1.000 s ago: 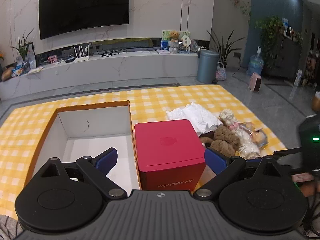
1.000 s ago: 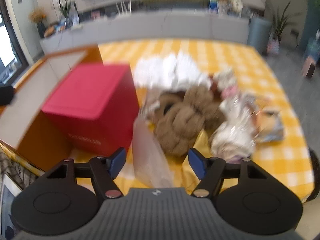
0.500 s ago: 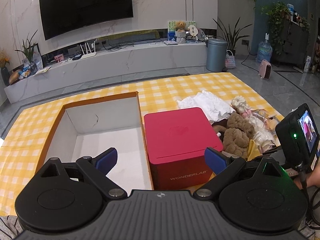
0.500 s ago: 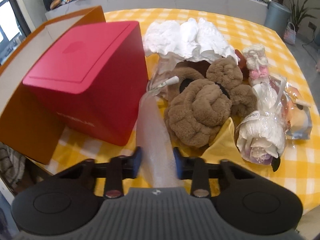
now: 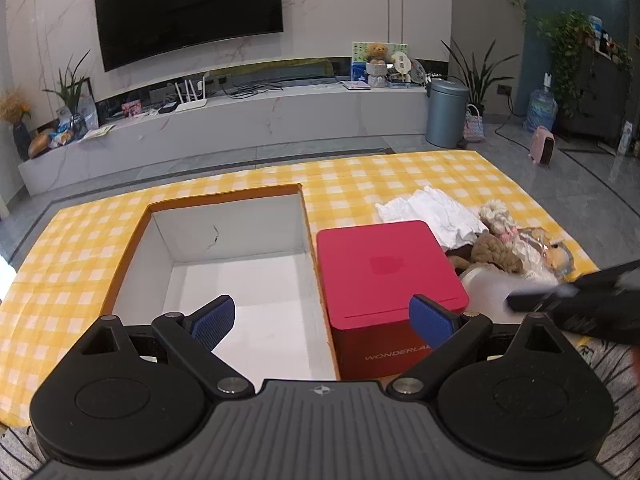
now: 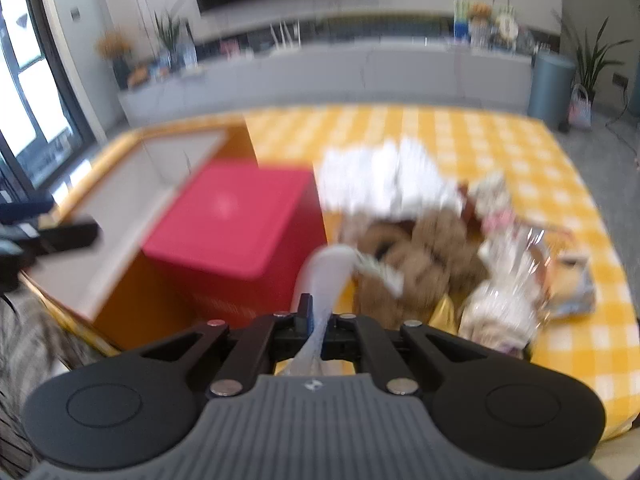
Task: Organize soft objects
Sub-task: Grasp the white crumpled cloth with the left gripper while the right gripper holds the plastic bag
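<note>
My right gripper (image 6: 318,320) is shut on a clear plastic bag (image 6: 326,276), which hangs lifted in front of a pile of soft things: a brown plush toy (image 6: 424,252), white cloth (image 6: 384,180) and wrapped bundles (image 6: 500,312). The right wrist view is blurred. My left gripper (image 5: 320,318) stands open with nothing between its blue pads, over the near edge of an open orange box (image 5: 132,240) with a white inside. In the left wrist view the plastic bag (image 5: 492,284) and the right gripper (image 5: 520,302) show at the right.
A red cube box (image 5: 384,272) stands against the orange box's right wall, between it and the pile. All rest on a table with a yellow checked cloth (image 5: 360,176). Beyond it lie the floor, a low TV bench and a grey bin (image 5: 446,114).
My right gripper closed on the clear plastic bag and lifted it off the table. The left gripper stayed open, and its view swung a little to the left.
</note>
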The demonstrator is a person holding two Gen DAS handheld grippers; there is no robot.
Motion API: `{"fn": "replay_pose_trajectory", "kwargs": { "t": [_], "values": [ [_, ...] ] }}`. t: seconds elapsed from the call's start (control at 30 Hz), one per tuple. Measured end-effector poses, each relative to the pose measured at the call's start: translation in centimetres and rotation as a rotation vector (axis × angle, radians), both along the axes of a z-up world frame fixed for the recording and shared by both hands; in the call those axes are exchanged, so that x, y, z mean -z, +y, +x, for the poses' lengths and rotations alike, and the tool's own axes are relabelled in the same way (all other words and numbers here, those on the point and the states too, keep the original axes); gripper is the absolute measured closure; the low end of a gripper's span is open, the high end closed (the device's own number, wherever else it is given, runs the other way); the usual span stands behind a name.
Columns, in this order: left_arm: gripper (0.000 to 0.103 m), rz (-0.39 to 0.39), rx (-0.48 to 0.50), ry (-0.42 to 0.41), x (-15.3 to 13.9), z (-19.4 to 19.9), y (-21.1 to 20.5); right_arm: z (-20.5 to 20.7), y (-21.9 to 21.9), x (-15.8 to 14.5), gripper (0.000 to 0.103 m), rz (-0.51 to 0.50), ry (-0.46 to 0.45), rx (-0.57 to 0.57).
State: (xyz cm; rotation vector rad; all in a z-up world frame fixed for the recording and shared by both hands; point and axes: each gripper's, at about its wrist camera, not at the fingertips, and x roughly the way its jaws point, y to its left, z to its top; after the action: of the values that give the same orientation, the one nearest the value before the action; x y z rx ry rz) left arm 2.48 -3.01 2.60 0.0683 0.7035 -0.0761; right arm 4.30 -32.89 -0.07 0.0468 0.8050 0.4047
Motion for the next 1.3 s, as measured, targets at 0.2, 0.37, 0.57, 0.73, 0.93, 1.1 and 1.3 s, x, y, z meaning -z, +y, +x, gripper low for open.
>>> {"fn": "replay_pose_trajectory", "kwargs": {
  "t": [0.2,0.37,0.57,0.73,0.93,1.1,1.3],
  "values": [
    [0.000,-0.041,0.027,0.026,0.1,1.2,0.6,0.4,-1.3,-5.1,0.103,0.025,-0.145,0.107],
    [0.000,-0.050,0.020,0.014,-0.6,2.5,0.5,1.7,-3.0,-6.1,0.103,0.056,-0.210,0.312],
    [0.000,-0.094,0.062,0.061,-1.3,5.4,-1.4,1.9,-3.5,-2.4,0.103,0.120,-0.176,0.373],
    [0.000,-0.151,0.120,0.181,-0.9,10.9,-4.9,2.1,-4.7,-0.3,0.103,0.161,-0.142,0.371],
    [0.000,-0.116,0.125,0.316,-0.1,19.8,-8.6,2.0,-6.3,0.7,0.103,0.214,-0.136,0.359],
    [0.000,-0.032,0.071,0.423,3.1,24.8,-11.4,2.8,-7.6,1.6,0.103,0.246,-0.117,0.374],
    [0.000,0.024,0.036,0.545,7.3,27.8,-14.0,2.7,-7.9,1.8,0.103,0.261,-0.122,0.360]
  ]
}}
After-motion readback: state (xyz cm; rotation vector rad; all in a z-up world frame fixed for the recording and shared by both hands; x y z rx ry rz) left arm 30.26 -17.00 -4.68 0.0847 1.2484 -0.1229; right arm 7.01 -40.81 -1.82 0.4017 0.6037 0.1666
